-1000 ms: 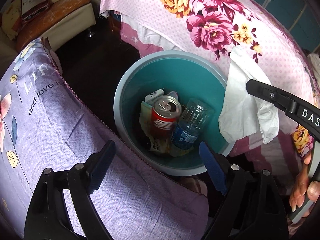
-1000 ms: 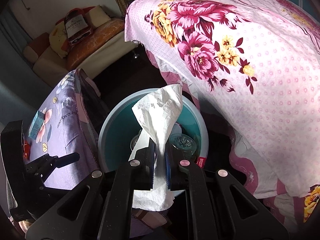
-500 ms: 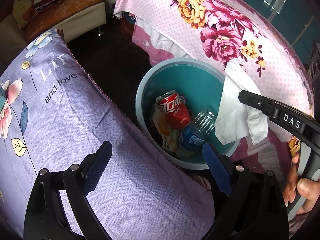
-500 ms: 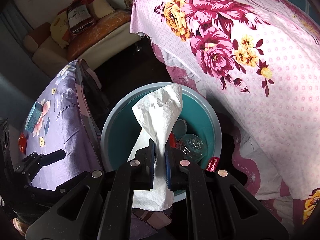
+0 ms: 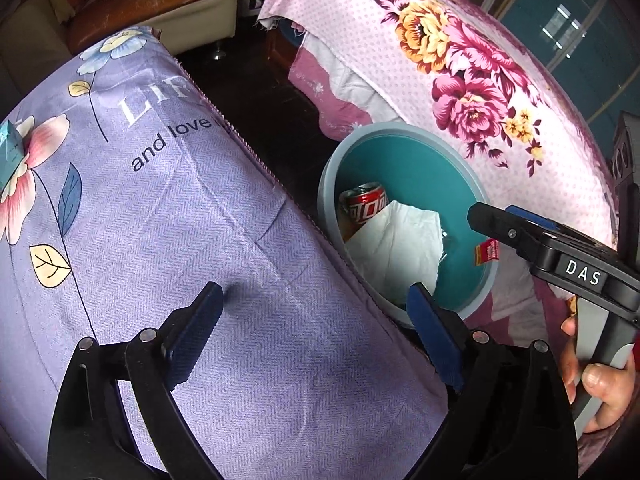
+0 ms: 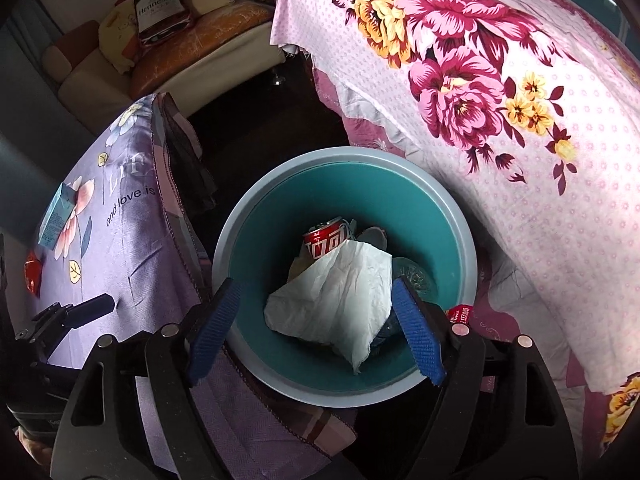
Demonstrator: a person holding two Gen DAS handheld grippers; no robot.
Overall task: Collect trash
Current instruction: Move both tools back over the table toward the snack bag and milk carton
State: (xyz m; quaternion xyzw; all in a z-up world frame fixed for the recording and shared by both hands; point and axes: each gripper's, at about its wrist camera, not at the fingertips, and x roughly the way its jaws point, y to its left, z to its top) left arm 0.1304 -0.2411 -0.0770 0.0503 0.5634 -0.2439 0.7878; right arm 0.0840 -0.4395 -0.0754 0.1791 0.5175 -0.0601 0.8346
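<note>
Both tongs (image 6: 316,330) (image 5: 314,336) spread, empty; tissue (image 6: 340,300) inside bin (image 6: 256,216).

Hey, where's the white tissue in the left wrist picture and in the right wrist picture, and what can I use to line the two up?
Left wrist: the white tissue lies inside the bin, right of centre, below the red can.
Right wrist: the white tissue is low in the middle, in the bin, between the open fingers of the right gripper.
Shared landmark: the red can, just above the tissue.
</note>
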